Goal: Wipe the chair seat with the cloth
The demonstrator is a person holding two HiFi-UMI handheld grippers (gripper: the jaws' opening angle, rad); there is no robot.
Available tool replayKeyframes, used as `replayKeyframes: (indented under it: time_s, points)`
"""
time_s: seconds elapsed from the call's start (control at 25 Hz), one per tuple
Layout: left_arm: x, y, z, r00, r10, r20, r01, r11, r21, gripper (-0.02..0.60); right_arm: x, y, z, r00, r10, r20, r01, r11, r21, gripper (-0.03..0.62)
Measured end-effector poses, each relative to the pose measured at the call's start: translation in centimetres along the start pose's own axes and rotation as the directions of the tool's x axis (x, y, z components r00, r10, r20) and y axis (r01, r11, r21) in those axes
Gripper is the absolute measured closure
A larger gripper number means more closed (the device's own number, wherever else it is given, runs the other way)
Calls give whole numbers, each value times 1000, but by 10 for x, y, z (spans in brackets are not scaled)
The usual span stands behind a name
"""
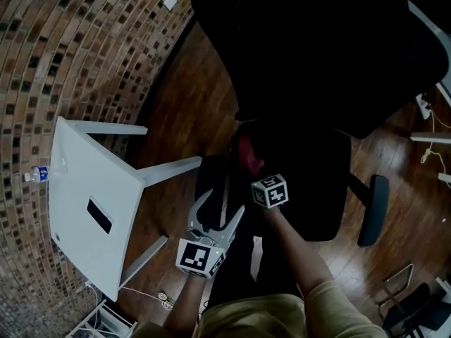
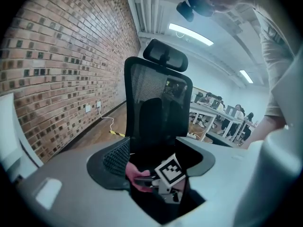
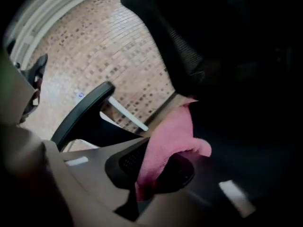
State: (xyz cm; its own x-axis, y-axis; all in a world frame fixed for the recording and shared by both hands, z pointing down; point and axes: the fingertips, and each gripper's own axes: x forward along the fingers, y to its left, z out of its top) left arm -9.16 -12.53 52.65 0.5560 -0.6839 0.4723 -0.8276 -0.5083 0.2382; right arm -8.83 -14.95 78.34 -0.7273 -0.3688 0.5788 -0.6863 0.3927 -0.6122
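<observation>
Right gripper view: right gripper [image 3: 161, 171] fingers clench the pink cloth [image 3: 173, 131] near the chair seat's [image 1: 310, 189] rear edge. Left gripper [image 2: 158, 154] fingers are released and empty. Wiping seems under way, with much of the seat left.

The chair seat [image 1: 310, 182] lies in the middle of the wooden floor [image 1: 183, 118], with the backrest [image 1: 317, 48] behind it and an armrest [image 1: 373, 210] to its right. The cloth [image 1: 248, 155] sits at the seat's left part, caught between the jaws of the right claw [image 3: 156, 169]. The left claw [image 2: 154, 157] is just beside it on the left, at the seat's near left edge, and points toward the backrest. Left of the chair stands the worktop [image 1: 77, 189], with a small flat thing [image 1: 99, 215] on it and a bottle [image 1: 39, 174] at its far left edge. The brick wall [image 1: 70, 48] runs behind the worktop
</observation>
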Motion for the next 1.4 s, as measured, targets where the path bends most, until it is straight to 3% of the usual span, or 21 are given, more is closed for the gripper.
replayKeyframes:
  time_s: [0.12,0.2,0.28,0.32,0.36,0.44,0.48,0.52,0.6,0.68,0.72,0.76,0.84,0.88,0.92,1.0,1.04,1.16,1.24,1.32,1.4]
  points:
    - [-4,5,0,1000,14,-17,-14,1000,-3,301,50,33,-10,997,23,-68,-23,1000,-5,576]
    - [-3,5,-1,1000,18,-14,-18,1000,-7,301,52,10,-21,993,-41,-107,46,998,44,576]
    - [0,1,-4,1000,13,-13,-13,1000,-19,301,21,-40,-26,974,-186,-133,192,981,35,576]
    - [2,-2,-7,1000,7,-16,-8,1000,-28,301,-10,-78,-32,934,-314,-171,319,948,5,576]
    - [4,-7,-11,1000,-1,-21,0,999,-38,301,-51,-121,-42,864,-453,-219,461,887,-18,576]
    - [8,-17,-17,999,-21,-32,19,998,-57,301,-148,-201,-64,690,-662,-292,693,720,7,576]
    - [11,-22,-18,999,-32,-34,30,998,-64,301,-191,-229,-70,626,-718,-306,762,646,42,576]
    - [13,-27,-18,998,-44,-33,41,997,-69,301,-226,-247,-72,579,-754,-311,805,590,69,576]
    - [14,-33,-19,998,-63,-25,61,995,-77,301,-267,-262,-77,501,-794,-343,856,513,62,576]
    - [16,-37,-18,997,-70,-19,68,995,-79,302,-275,-262,-83,456,-813,-362,875,484,16,577]
    - [17,-38,-17,997,-70,-18,68,995,-79,302,-268,-258,-82,466,-814,-346,869,495,6,577]
    - [18,-39,-16,998,-68,-15,67,995,-79,302,-254,-250,-79,512,-799,-316,846,533,22,577]
    - [17,-36,-15,998,-56,-9,55,995,-82,302,-203,-215,-68,690,-691,-215,719,688,95,577]
    - [15,-32,-16,999,-45,-7,44,995,-86,303,-171,-187,-59,777,-611,-151,626,774,92,577]
    - [11,-27,-17,999,-32,-8,31,995,-90,305,-140,-153,-48,847,-523,-90,529,847,49,577]
    - [4,-16,-16,1000,-8,-10,7,995,-96,308,-81,-76,-30,947,-321,3,320,946,-50,576]
    - [2,-11,-16,1000,1,-10,-2,995,-95,308,-55,-39,-25,977,-212,28,213,975,-66,576]
    - [-6,1,-19,1000,23,-10,-24,996,-87,308,11,35,-32,1000,16,10,-15,999,-32,576]
    - [-12,7,-25,999,32,-14,-33,996,-84,308,36,43,-47,998,50,-24,-49,998,47,576]
    - [-17,10,-30,999,37,-29,-39,996,-83,308,32,20,-54,1000,-3,-4,3,990,139,577]
    - [-17,11,-36,999,34,-42,-37,995,-92,311,0,-29,-55,986,-166,16,160,968,191,577]
